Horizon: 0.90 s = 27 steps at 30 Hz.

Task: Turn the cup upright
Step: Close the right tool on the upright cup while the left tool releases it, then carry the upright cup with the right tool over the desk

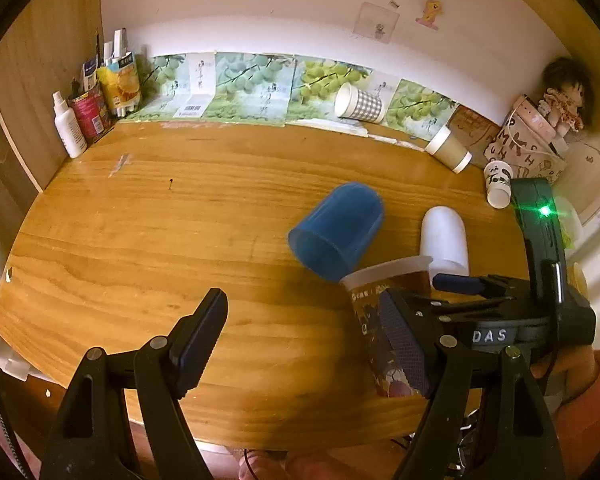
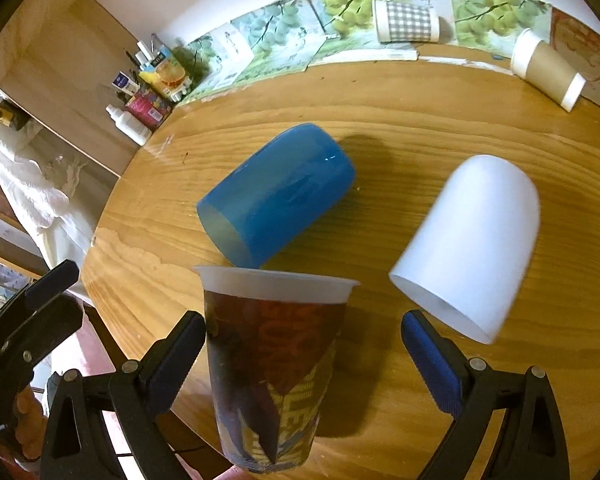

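A printed paper cup (image 2: pixel 272 368) with a white rim stands upright near the wooden table's front edge, between the fingers of my right gripper (image 2: pixel 304 356), which is open; the left pad (image 2: pixel 176 360) is touching or nearly touching its side, the right pad is apart. The same cup shows in the left wrist view (image 1: pixel 384 320), partly behind my left gripper's right finger. My left gripper (image 1: pixel 304 340) is open and empty above the table. A blue cup (image 2: pixel 276 196) lies on its side just behind the printed cup. A white cup (image 2: pixel 472 240) lies on its side to the right.
A checked paper cup (image 1: pixel 358 103) and a brown paper cup (image 1: pixel 449 149) lie on their sides by the back wall. A panda cup (image 1: pixel 498 184) stands at the right. Bottles and a pen holder (image 1: pixel 88 108) fill the back left corner. A doll (image 1: pixel 564 96) sits at the back right.
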### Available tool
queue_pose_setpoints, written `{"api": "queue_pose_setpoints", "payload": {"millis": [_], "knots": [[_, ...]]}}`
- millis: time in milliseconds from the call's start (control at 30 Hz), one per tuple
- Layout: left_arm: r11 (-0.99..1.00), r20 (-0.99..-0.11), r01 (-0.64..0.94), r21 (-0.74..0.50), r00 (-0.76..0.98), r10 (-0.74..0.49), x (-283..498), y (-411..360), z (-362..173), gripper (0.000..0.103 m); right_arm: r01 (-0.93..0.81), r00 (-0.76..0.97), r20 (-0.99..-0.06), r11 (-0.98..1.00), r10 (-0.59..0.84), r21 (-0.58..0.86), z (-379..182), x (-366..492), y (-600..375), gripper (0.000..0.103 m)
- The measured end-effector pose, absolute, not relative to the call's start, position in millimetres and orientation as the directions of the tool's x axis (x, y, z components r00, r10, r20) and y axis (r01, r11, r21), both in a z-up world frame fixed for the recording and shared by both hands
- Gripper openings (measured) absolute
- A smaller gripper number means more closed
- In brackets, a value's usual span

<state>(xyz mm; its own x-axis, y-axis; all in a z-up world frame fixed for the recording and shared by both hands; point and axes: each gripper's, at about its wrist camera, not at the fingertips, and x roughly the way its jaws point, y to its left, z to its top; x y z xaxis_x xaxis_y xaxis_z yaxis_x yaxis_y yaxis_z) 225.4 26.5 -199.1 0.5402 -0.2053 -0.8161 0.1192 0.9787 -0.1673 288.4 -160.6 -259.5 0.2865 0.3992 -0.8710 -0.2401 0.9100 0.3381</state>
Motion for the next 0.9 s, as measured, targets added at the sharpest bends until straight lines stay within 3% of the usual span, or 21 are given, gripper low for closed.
{"api": "queue_pose_setpoints", "payload": {"millis": [167,467,900], "knots": [[0.977,-0.827,0.114,-0.180,0.520,-0.213,227,35,-202,0.081,-0.231,0.253,-0.884,0.912,0.392,0.338,-266,297,-150,0.098],[0.971,-0.835,0.137,-0.196,0.496,-0.238,227,36,-204,0.081,-0.144,0.215,-0.909,0.932,0.358,0.333,-280,309,-154,0.079],[0.962,-0.843,0.201,-0.185,0.471,-0.260,228,22,-207,0.081,-0.134,0.227,-0.919,0.945,0.322,0.298,-277,304,-163,0.078]]}}
